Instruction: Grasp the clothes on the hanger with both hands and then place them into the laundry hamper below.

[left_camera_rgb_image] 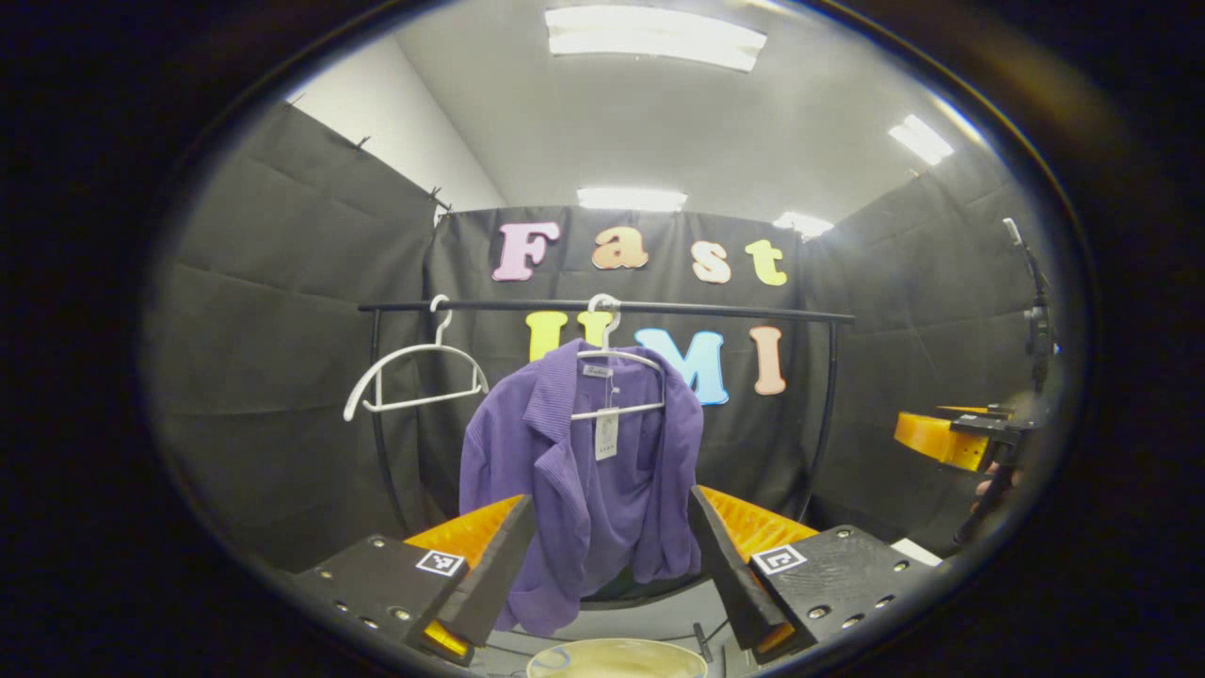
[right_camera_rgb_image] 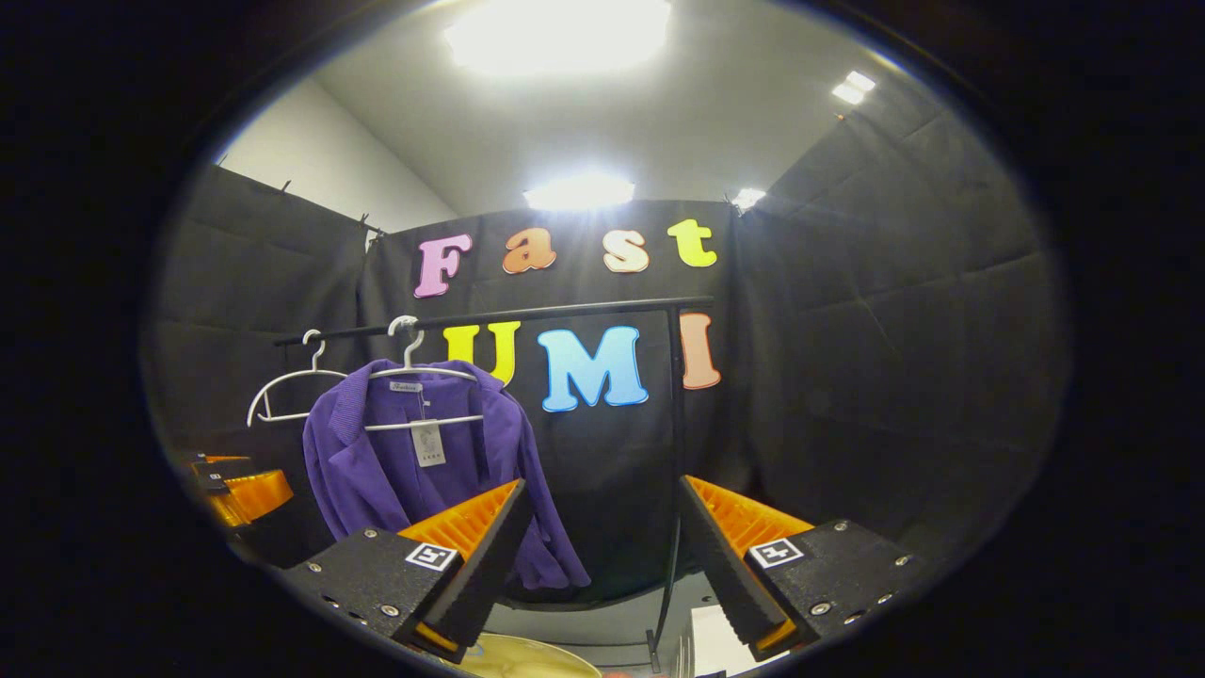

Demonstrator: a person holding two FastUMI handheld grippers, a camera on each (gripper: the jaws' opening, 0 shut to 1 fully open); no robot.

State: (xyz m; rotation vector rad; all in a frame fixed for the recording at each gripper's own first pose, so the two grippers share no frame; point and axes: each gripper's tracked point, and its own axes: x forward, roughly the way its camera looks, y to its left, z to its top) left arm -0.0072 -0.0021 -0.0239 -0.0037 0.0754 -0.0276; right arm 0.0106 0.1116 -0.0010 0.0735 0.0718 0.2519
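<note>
Purple clothes [left_camera_rgb_image: 584, 471] hang on a white hanger [left_camera_rgb_image: 617, 377] in the left gripper view, and the hanger hooks over a black rail [left_camera_rgb_image: 612, 308]. A small paper tag [left_camera_rgb_image: 606, 433] dangles at the front of the clothes. A second white hanger [left_camera_rgb_image: 414, 372] hangs bare on the same rail, to the left of the clothes. The left gripper [left_camera_rgb_image: 610, 546] is at the bottom of this view with its two fingers spread wide apart, and nothing is between them. The clothes show through the gap, farther back, and the fingers do not touch them. A round pale rim, the laundry hamper [left_camera_rgb_image: 617, 657], peeks up at the very bottom, below the clothes. The other gripper shows far off at the right edge. In the right gripper view, the purple clothes [right_camera_rgb_image: 414, 471] hang on the left side, still on their hanger [right_camera_rgb_image: 424, 395] under the rail [right_camera_rgb_image: 490, 315]. The right gripper [right_camera_rgb_image: 602, 541] also has its fingers spread wide with nothing held. Its left finger [right_camera_rgb_image: 471, 537] sits in front of the lower part of the clothes; I cannot tell if it touches them. The pale hamper rim [right_camera_rgb_image: 527, 659] shows at the bottom here too.
</note>
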